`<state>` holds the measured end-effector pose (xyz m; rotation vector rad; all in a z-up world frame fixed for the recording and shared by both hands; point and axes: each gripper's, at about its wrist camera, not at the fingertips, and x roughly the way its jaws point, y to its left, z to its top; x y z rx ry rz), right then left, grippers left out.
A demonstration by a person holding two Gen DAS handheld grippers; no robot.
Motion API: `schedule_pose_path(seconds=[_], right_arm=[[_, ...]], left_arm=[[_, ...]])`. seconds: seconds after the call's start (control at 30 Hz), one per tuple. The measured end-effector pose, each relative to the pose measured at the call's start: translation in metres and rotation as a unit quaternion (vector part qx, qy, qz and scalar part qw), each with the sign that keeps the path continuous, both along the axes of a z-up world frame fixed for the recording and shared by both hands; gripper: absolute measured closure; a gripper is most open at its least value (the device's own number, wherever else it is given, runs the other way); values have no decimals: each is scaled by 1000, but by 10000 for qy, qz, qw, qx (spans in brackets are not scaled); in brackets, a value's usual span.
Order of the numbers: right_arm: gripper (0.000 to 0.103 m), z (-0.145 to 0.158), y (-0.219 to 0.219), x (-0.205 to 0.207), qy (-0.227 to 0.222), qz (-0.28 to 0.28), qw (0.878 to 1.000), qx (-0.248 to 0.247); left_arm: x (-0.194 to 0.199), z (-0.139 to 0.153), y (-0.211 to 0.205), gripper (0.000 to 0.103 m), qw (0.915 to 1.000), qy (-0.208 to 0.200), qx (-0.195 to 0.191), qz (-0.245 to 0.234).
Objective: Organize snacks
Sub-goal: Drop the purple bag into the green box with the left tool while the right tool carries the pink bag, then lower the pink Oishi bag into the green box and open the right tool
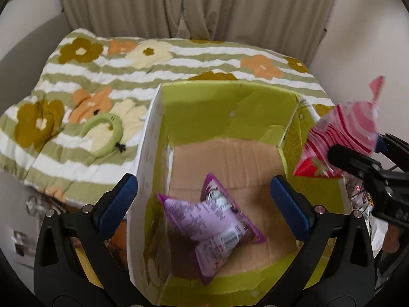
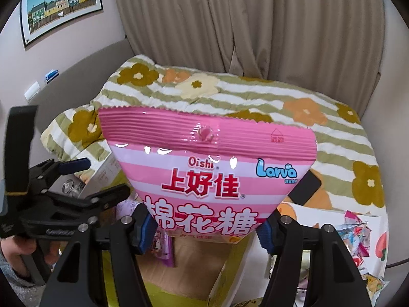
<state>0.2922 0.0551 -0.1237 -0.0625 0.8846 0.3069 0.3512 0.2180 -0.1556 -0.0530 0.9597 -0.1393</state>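
Observation:
An open cardboard box (image 1: pixel 230 107) with lime-green walls and a brown floor stands on the bed. A purple snack bag (image 1: pixel 212 225) lies loose on its floor. My left gripper (image 1: pixel 202 186) hangs above it, open, its blue pads (image 1: pixel 288 209) wide apart and touching nothing. My right gripper (image 2: pixel 204 223) is shut on the bottom of a pink striped marshmallow bag (image 2: pixel 212 158), held upright over the box (image 2: pixel 199 263). In the left wrist view that pink bag (image 1: pixel 340 133) and the right gripper (image 1: pixel 358 158) are by the box's right wall. The purple bag (image 2: pixel 163 248) shows beneath.
A green-striped floral quilt (image 1: pixel 102 76) covers the bed, with a green plush ring (image 1: pixel 102 133) left of the box. Several loose snack packets (image 2: pixel 358 235) and a black phone (image 2: pixel 306 186) lie right of the box. Beige curtains hang behind. A hand (image 2: pixel 15 253) holds the left gripper (image 2: pixel 76 179).

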Motion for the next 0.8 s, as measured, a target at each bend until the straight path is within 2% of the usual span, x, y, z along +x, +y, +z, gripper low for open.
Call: schedule_pose_path(seconds=[0.2, 0.4, 0.43, 0.47, 0.5, 0.53, 0.67, 0.8], right_arm=[[43, -8, 11, 23, 251, 393, 9989, -2], [41, -29, 19, 49, 628, 471, 9969, 93], [38, -31, 20, 51, 659, 506, 9964, 186], [20, -33, 20, 53, 688, 529, 9959, 254], [6, -35, 20, 55, 714, 517, 9958, 251], [0, -35, 20, 54, 709, 514, 9958, 262], [0, -30, 15, 44, 548, 461, 9968, 343], [0, -22, 13, 30, 411, 413, 9982, 154]], left_arm=[[-28, 4, 4, 1, 9992, 20, 64, 399], [-29, 2, 3, 1, 9983, 111, 207, 542], [-29, 3, 4, 1, 9981, 100, 200, 573], [-29, 3, 5, 1, 9980, 95, 197, 594], [-29, 4, 5, 1, 9979, 92, 198, 612], [-30, 5, 6, 1, 9978, 93, 204, 622], [-32, 6, 6, 1, 9976, 94, 222, 647], [-40, 10, 7, 1, 9976, 84, 210, 660]])
